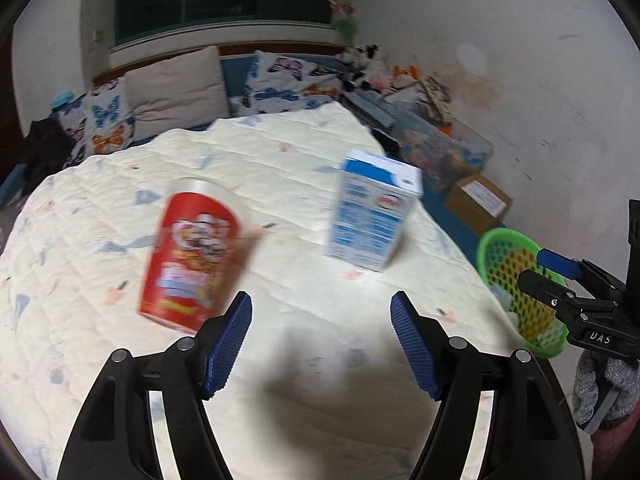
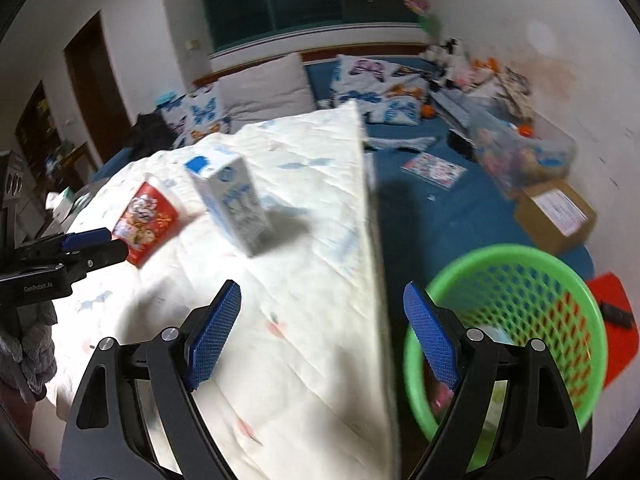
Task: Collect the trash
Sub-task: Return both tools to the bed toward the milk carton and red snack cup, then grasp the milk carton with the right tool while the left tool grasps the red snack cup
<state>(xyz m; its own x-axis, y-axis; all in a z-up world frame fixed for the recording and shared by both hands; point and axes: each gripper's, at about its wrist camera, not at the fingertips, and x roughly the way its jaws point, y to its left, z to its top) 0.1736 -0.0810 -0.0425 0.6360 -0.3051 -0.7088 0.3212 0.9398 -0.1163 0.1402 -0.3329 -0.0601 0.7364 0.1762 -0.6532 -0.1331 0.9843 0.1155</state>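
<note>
The left tongs (image 1: 321, 307) are held pointing forward and downward, their blue ribbed pads (image 1: 228, 344) spread well apart with nothing gripped between them. The right tongs (image 2: 322, 298) are held at a similar downward slant, their blue pads (image 2: 432, 340) likewise set wide and empty. Each of the tongs is seen at the edge of the other's view, and below each a hand in a grey knitted glove (image 1: 600, 392) is glimpsed, with a pinkish sleeve (image 1: 616, 452) beneath it.
</note>
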